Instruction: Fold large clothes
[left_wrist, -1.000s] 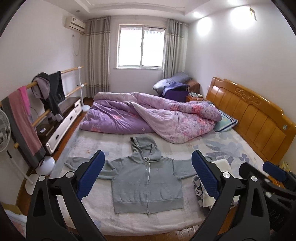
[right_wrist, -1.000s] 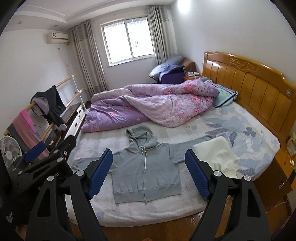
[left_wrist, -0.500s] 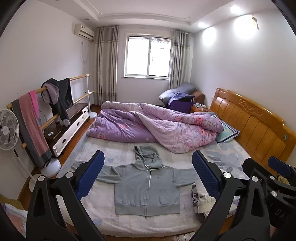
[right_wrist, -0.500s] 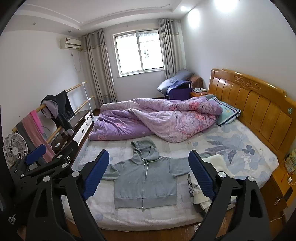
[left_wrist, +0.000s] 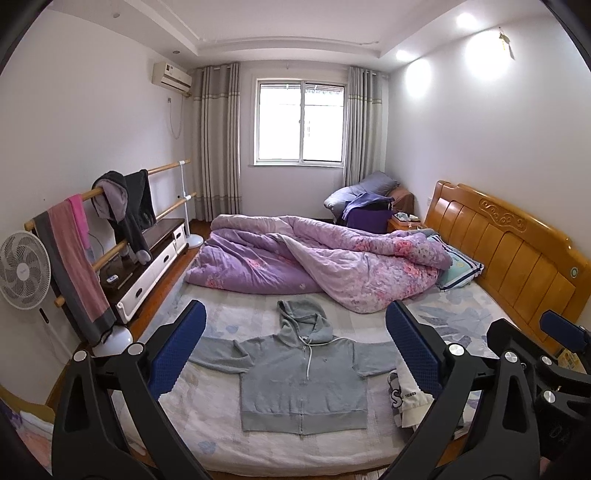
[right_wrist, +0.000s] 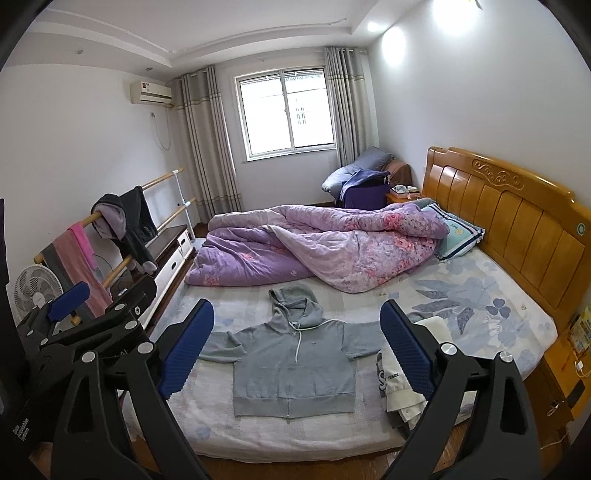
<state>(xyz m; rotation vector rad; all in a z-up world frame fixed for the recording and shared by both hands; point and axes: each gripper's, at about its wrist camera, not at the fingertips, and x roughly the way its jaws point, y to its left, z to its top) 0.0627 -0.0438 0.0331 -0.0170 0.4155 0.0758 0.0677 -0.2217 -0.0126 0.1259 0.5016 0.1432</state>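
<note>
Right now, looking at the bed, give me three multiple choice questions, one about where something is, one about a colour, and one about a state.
1. Where does the folded pile of clothes lie?
A. beside the grey hoodie's sleeve, on the headboard side
B. on the purple quilt
C. on the floor

2. What colour is the hoodie?
A. red
B. grey
C. black

3. How does the hoodie lie?
A. folded in half
B. bunched in a heap
C. spread flat, sleeves out, hood up

Answers:
1 A, the pile sits by that sleeve's end on the bed.
2 B, its body, sleeves and hood are all grey.
3 C, both sleeves stretch sideways; the left gripper and right gripper are open, holding nothing.
</note>
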